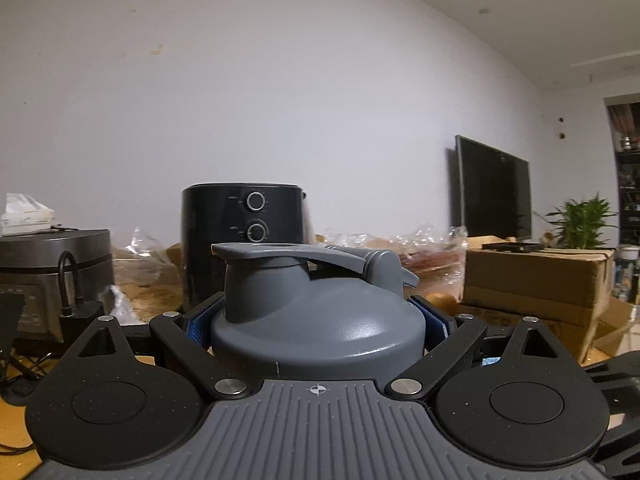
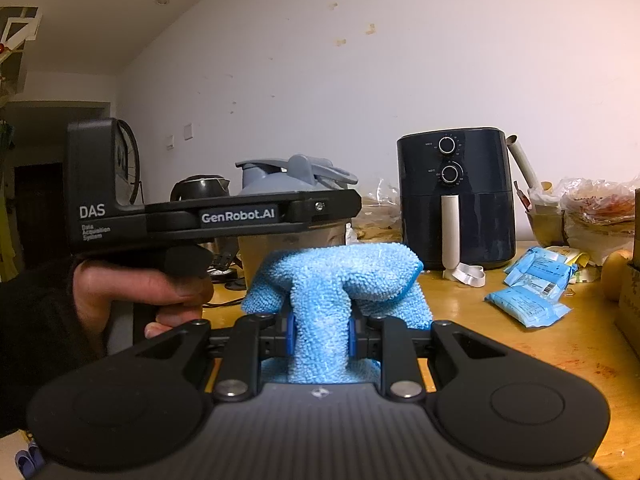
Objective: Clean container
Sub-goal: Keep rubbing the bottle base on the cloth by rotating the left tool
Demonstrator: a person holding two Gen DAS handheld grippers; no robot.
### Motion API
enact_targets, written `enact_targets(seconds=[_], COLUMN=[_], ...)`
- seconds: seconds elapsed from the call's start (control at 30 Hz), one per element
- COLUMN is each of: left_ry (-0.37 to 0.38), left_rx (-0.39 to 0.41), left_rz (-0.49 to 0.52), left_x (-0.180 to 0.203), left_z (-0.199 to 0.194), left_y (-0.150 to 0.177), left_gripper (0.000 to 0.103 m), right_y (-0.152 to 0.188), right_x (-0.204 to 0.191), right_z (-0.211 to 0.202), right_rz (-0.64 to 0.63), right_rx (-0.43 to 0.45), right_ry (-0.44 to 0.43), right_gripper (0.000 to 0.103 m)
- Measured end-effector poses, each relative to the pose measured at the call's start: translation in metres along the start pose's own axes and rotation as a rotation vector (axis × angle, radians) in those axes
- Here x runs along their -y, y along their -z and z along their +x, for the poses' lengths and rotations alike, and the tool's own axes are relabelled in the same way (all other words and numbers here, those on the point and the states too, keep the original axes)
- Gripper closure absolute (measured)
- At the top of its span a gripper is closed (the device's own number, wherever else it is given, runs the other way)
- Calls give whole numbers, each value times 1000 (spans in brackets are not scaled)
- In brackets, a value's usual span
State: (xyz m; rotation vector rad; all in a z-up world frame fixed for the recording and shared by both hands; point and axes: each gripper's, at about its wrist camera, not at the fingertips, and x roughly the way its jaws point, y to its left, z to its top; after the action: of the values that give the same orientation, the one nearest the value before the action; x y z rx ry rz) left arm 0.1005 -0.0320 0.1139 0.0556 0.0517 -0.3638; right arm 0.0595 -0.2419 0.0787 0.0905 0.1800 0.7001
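Two wrist views at one moment of cleaning a container. The container, a translucent bottle with a grey plastic flip-top lid (image 1: 316, 312), was clamped just below its lid by the left gripper (image 1: 317, 322), whose blue-padded fingers (image 1: 197, 326) were pressed against either side of it. In the right wrist view the same bottle (image 2: 288, 178) was seen upright, above or on the yellow wooden table (image 2: 520, 344) (its base was hidden), near a black air fryer with two dials (image 2: 456, 196).

The right gripper (image 2: 320, 334) was closed on a light blue microfibre cloth (image 2: 336, 280), whose bunched folds spread out ahead of the fingertips. The cloth was held just in front of the bottle's clear wall; whether the two were touching could not be told.

The step in hand was judged to be the wiping of the bottle's outside, with one tool steadying and the other carrying the cloth. How much of the surface had been wiped could not be judged. A wiping stroke would call for the cloth to be pressed against the wall while the left grip held firm.

The left tool's handle was held level in a bare hand (image 2: 160, 284) emerging from a dark sleeve (image 2: 36, 340), and lay across the right camera's view.
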Motion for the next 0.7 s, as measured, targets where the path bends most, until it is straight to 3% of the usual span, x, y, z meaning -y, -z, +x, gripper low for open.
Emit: enact_targets(seconds=[0.7], left_ry=[198], left_rx=[-7], left_rz=[4], left_x=[-21], left_z=[3], left_y=[1], left_gripper=[8], right_y=[-3], right_x=[-7], right_z=[6], right_rz=[-10], right_rx=[-3], right_ry=[-35], right_gripper=[81])
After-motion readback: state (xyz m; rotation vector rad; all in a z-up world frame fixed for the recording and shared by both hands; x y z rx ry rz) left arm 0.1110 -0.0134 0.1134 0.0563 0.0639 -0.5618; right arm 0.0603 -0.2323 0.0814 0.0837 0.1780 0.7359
